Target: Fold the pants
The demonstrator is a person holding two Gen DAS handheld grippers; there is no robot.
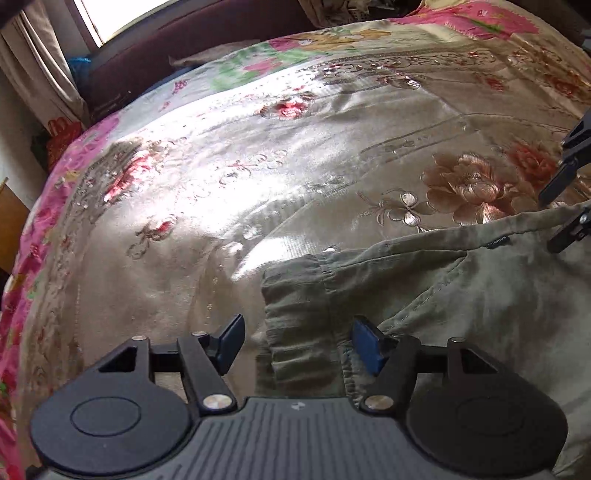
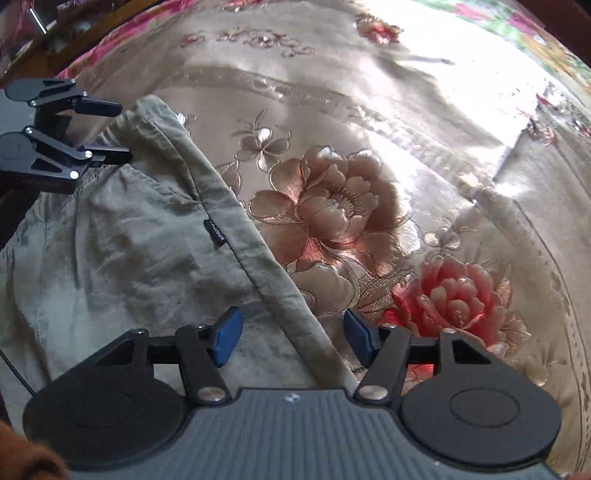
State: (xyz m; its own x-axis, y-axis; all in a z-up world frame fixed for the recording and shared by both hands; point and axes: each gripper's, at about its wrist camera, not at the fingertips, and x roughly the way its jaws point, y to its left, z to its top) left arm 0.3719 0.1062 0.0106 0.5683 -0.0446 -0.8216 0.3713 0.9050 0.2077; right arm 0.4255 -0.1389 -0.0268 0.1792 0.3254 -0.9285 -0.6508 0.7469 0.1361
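Olive-green pants [image 1: 461, 295] lie on a shiny floral bedspread [image 1: 295, 155]. In the left wrist view my left gripper [image 1: 297, 343] is open, its blue pads on either side of the gathered cuff end [image 1: 299, 314] of the pants. In the right wrist view my right gripper [image 2: 291, 338] is open, straddling the pants' folded edge [image 2: 236, 221], which runs diagonally between the pads. The pants [image 2: 122, 251] spread to the left there. The left gripper [image 2: 110, 129] shows open at the far corner of the cloth. The right gripper's fingers [image 1: 565, 177] show at the right edge of the left wrist view.
The bedspread [image 2: 406, 147] with embroidered flowers covers the bed. A dark headboard or bed frame [image 1: 184, 48], a curtain [image 1: 40, 74] and a bright window [image 1: 122, 14] lie beyond the bed's far edge. A pink floral border [image 1: 33, 236] runs along the left side.
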